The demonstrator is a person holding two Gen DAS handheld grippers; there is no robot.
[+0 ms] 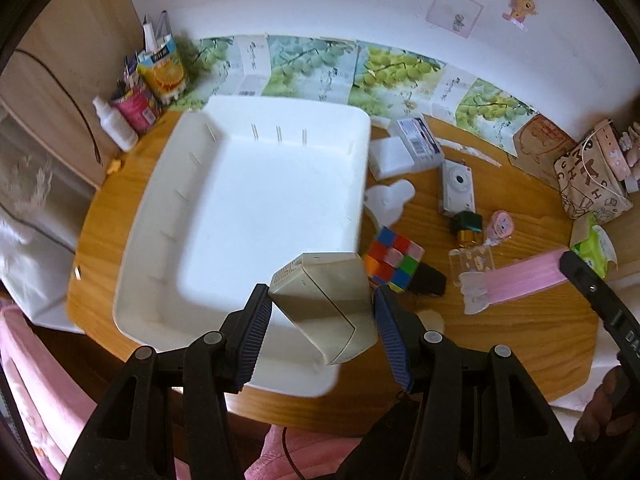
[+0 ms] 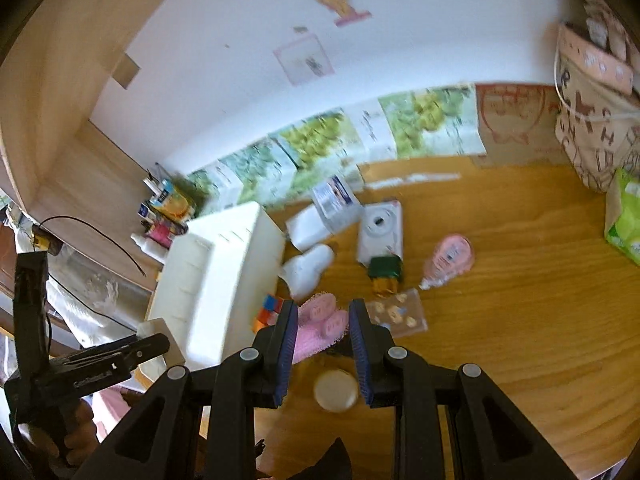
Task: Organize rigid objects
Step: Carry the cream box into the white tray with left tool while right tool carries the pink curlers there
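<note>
Grip on the beige box (image 1: pixel 320 304) by the left gripper (image 1: pixel 322 320) looks firm; lower it level into the white bin (image 1: pixel 160 208), while the right gripper (image 2: pixel 322 344) clamps the pink item (image 2: pixel 320 320).

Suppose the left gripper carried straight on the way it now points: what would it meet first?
Probably the white bin. The left gripper, shut on a beige box, points steeply down over the bin's near edge, so the box would likely meet its floor first; depth is uncertain.

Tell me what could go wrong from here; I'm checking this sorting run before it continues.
The beige box sits skewed in the left tool, held near one end above the white bin, so it may twist free. The pink item in the right tool hangs over the crowded table and could knock the Rubik's cube.
</note>
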